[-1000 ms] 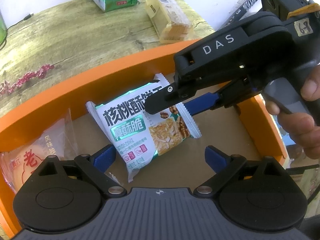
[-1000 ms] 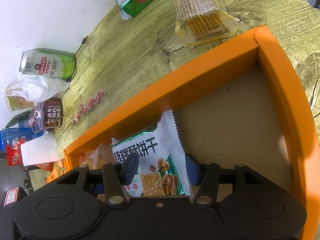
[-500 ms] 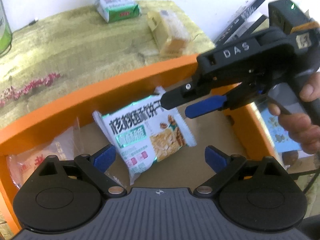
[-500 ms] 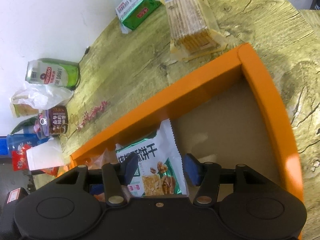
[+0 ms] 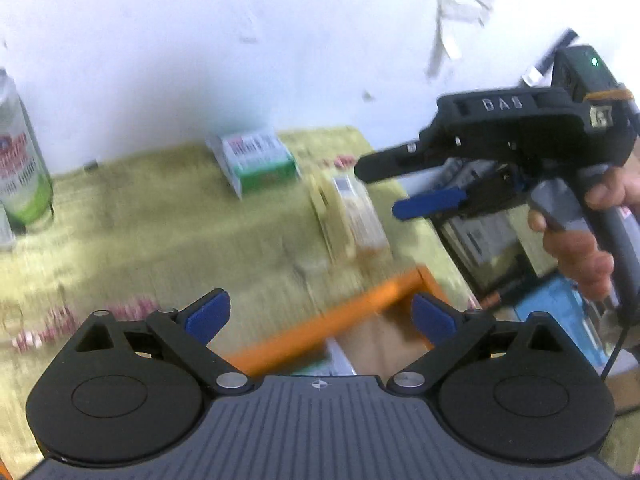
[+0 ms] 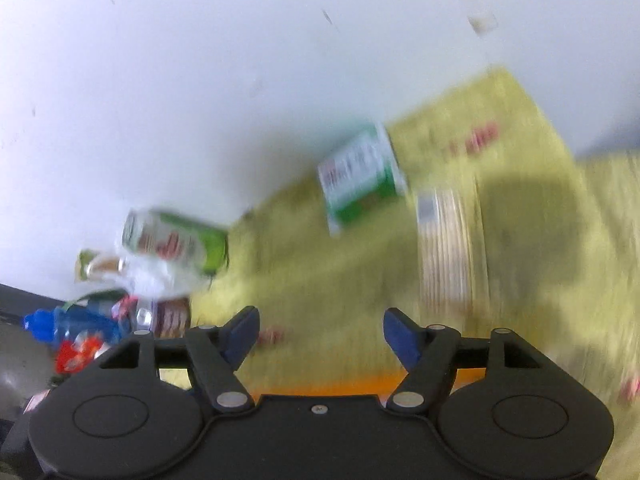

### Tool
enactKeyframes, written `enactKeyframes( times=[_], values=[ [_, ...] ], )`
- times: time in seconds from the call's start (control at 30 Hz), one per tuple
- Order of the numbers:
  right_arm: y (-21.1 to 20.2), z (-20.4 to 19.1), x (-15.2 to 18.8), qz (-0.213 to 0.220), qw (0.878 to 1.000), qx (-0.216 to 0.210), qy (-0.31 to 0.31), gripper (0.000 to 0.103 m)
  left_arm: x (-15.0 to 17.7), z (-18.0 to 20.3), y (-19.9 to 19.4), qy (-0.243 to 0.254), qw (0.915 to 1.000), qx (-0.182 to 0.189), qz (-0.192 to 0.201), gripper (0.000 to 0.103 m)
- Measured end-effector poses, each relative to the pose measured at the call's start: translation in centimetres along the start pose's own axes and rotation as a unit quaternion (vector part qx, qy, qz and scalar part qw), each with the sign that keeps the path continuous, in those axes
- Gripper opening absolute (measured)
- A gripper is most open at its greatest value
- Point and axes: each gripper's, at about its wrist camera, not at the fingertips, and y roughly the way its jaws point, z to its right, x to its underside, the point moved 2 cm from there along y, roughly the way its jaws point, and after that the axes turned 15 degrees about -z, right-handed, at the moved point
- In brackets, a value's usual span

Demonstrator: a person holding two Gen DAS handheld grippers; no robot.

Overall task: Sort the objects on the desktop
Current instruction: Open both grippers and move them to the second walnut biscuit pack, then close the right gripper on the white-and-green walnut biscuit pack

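Left wrist view: left gripper (image 5: 320, 314) is held spread and empty above the orange box (image 5: 320, 326); right gripper (image 5: 394, 190), jaws just opened, nothing between. Beyond, the green packet (image 5: 256, 160) could be missed through hurried motion.

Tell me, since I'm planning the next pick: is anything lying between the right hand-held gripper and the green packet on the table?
Nothing visible: only bare table lies between the open right hand-held gripper and the green packet.
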Motion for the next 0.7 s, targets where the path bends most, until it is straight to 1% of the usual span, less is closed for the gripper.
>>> enactKeyframes(
  times=[0.1,0.17,0.23,0.3,0.37,0.43,0.47,0.5,0.57,0.63,0.7],
  values=[
    [0.4,-0.2,-3.9,0.019,0.999,0.019,-0.017,0.075,-1.5,-0.9,0.8,-0.013,0.9997,-0.009,0.02,0.099],
    [1.5,0.2,-6.6,0.025,0.999,0.038,-0.02,0.075,-2.1,-1.6,1.7,-0.023,0.9992,-0.012,0.03,0.098],
    [3.3,0.9,-9.1,0.021,0.998,0.053,-0.021,0.074,-2.5,-2.2,2.4,-0.031,0.9988,-0.013,0.037,0.098],
    [5.2,1.3,-10.8,0.014,0.997,0.075,-0.022,0.074,-2.7,-2.8,3.3,-0.04,0.9984,-0.011,0.039,0.098],
    [7.0,1.9,-12.3,0.005,0.996,0.09,-0.023,0.07,-2.9,-3.5,4.2,-0.048,0.9981,-0.007,0.038,0.098],
    [8.6,2.6,-13.4,-0.004,0.995,0.099,-0.02,0.069,-3.1,-3.9,5.1,-0.052,0.9978,-0.003,0.04,0.098],
    [9.3,2.9,-13.7,-0.009,0.995,0.101,-0.016,0.066,-3.2,-4.1,5.5,-0.053,0.9977,-0.003,0.041,0.098],
    [10.0,3.2,-14.1,-0.014,0.995,0.103,-0.012,0.06,-3.3,-4.3,5.8,-0.052,0.9976,-0.007,0.044,0.098],
    [11.1,3.5,-14.7,-0.024,0.995,0.101,-0.009,0.059,-3.6,-4.6,6.6,-0.048,0.9975,-0.017,0.05,0.099],
    [11.9,3.7,-14.9,-0.025,0.995,0.094,-0.012,0.059,-4.0,-5.0,7.1,-0.048,0.9969,-0.028,0.056,0.098],
    [11.9,3.7,-14.9,-0.026,0.996,0.085,-0.013,0.053,-4.5,-5.4,7.7,-0.053,0.9966,-0.026,0.057,0.099]
  ],
)
